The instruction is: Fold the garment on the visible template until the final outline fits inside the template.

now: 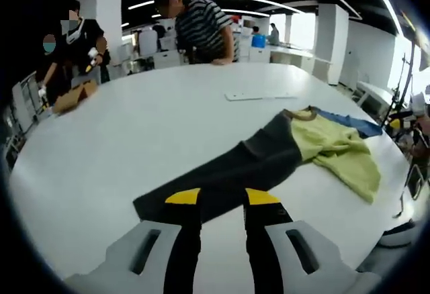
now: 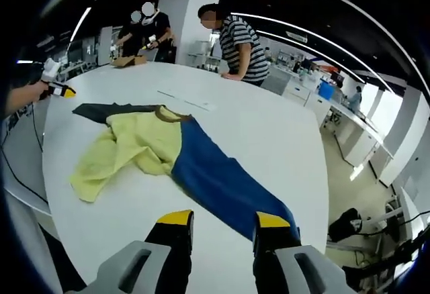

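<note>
The garment lies spread across the white desk: a dark leg toward the left tool, a blue leg toward the right tool, and a yellow part bunched at the middle. Both tools stand open and hold nothing, their tips right at the leg ends. The blue hem lies close to the desk edge, so a careless pull could drag cloth over it. The bunched yellow part may crumple further. I cannot make out a template outline, so misplacing the fold is a risk.
</note>
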Motion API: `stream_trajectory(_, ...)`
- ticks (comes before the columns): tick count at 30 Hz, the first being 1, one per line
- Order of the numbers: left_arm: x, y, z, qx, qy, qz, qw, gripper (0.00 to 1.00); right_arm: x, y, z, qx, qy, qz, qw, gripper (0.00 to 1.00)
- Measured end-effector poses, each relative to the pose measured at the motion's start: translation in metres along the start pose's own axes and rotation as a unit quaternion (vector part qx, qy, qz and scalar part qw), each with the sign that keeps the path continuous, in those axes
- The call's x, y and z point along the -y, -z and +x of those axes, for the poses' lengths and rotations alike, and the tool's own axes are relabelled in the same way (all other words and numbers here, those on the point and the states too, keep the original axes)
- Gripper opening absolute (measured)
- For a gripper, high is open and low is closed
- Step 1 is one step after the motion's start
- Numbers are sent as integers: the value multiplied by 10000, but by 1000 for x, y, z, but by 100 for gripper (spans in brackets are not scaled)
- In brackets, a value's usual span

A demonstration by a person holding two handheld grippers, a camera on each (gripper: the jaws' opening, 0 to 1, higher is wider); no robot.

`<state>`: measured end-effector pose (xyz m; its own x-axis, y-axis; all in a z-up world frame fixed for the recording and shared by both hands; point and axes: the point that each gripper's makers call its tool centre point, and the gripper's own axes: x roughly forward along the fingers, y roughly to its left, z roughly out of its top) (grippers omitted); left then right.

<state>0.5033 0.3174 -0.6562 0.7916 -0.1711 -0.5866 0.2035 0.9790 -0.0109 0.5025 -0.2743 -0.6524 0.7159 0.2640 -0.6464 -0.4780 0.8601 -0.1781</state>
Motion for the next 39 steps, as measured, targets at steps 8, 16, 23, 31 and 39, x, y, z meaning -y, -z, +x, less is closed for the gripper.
stream_trajectory(8, 21, 2, -1, 39, 231, 24, 9997, 21, -12, 5, 0, -17, -107, 5, 9999, 31)
stream_trajectory(16, 37, 7, -5, 73, 428, -9, 9991, 21, -23, 4, -4, 26, -203, -46, 9998, 31)
stream_trajectory(23, 47, 16, -10, 26, 526, -40, 9986, 21, -30, 9, -4, 19, -278, -53, 9996, 30)
stream_trajectory(31, 60, 20, -12, 29, 638, 3, 9980, 21, -47, 14, -3, 28, -420, -53, 9991, 30)
stream_trajectory(39, 79, 30, -15, -31, 862, 73, 9962, 21, -61, 22, -3, -6, -536, -65, 9985, 30)
